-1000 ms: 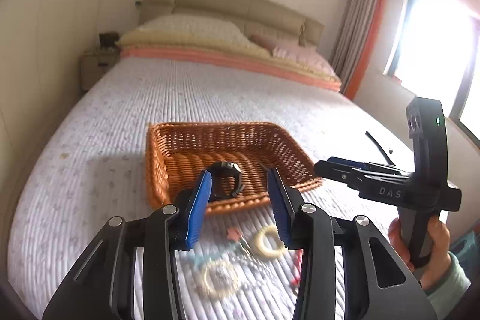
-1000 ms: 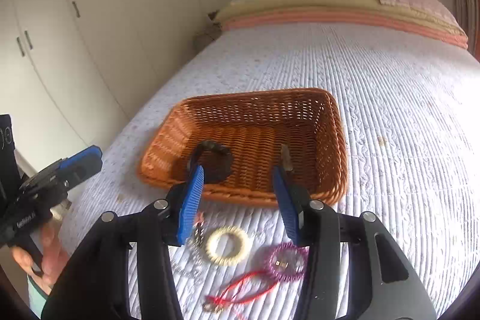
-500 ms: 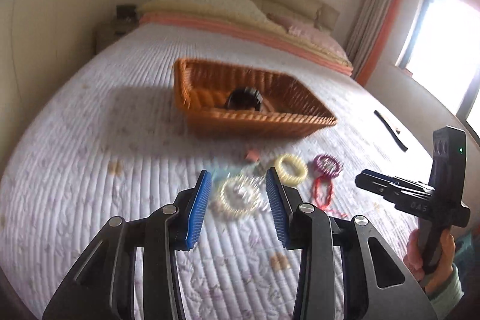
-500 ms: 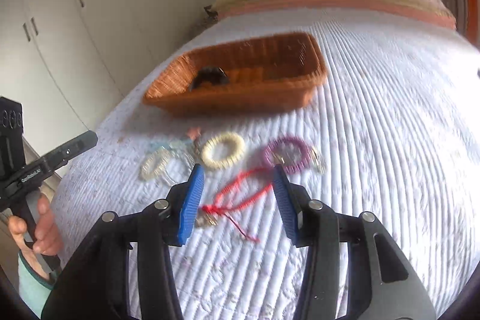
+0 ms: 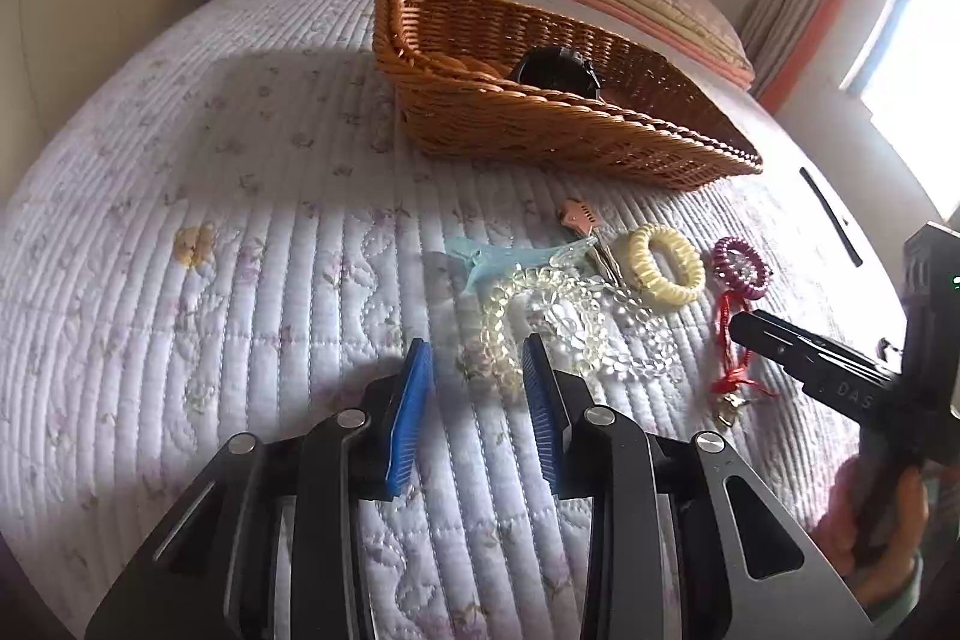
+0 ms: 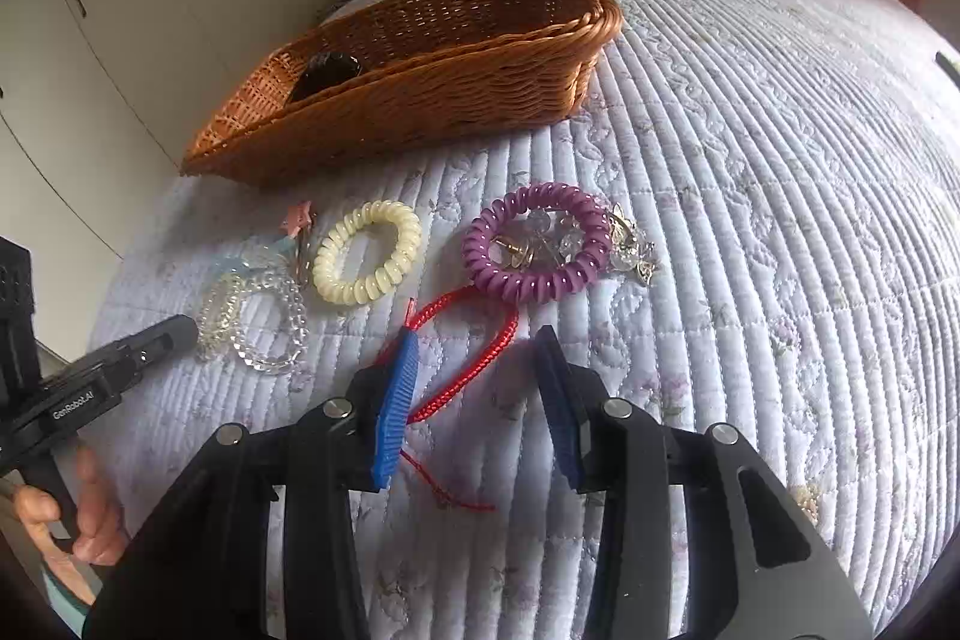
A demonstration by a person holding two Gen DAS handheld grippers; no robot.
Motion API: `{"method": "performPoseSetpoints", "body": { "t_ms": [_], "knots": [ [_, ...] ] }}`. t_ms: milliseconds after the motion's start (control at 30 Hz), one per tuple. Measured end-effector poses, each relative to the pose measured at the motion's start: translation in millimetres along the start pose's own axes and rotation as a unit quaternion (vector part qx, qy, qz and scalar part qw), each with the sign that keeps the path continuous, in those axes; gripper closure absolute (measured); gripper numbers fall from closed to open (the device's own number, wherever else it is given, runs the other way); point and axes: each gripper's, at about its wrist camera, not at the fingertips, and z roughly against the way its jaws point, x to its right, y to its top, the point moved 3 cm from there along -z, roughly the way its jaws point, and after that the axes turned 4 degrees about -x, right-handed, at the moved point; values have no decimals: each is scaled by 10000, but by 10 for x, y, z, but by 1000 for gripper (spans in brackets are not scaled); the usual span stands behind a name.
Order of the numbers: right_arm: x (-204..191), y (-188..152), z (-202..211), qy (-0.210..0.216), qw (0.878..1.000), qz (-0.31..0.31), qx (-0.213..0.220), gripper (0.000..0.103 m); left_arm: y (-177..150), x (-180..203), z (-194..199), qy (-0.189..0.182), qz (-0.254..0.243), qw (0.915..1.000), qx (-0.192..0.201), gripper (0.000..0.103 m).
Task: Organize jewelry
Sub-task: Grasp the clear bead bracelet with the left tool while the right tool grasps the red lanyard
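You have brought both tools down from above the wicker basket [image 5: 540, 124] to the quilted bedspread [image 5: 240, 232], so the pickup is close and nothing is lifted yet. The basket sits beyond the jewelry, holding only a dark band [image 5: 555, 67]. Your left gripper [image 5: 477, 370] is narrowing, its blue pads apart around the near edge of the clear bead bracelet [image 5: 540, 322], not pinching it. Your right gripper [image 6: 474, 370] stands part spread with the red cord bracelet [image 6: 474, 358] between its pads, which seem not to press it. Crowding the targets: the cream coil tie [image 6: 366, 253], purple coil tie [image 6: 537, 250], pale blue clip [image 5: 492, 259] and small charms
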Motion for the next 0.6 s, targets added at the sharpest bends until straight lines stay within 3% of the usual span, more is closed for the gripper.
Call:
{"method": "performPoseSetpoints", "body": {
  "t_ms": [133, 267, 367, 600],
  "knots": [
    [-110, -16, 13, -419, 9986, 331, 66, 72, 40, 131, -95, 367, -253, 9990, -66, 74],
    [-128, -33, 41, -270, 9986, 437, 100, 87, 39, 237, -126, 733, -504, 9960, -38, 78],
    [-92, -46, 71, -156, 9990, 397, 116, 94, 40, 235, -119, 722, -501, 9961, -15, 94],
    [-70, -105, 156, 245, 9990, 310, 206, 100, -28, 150, 13, 409, -364, 9983, 179, 96]
  ]
}}
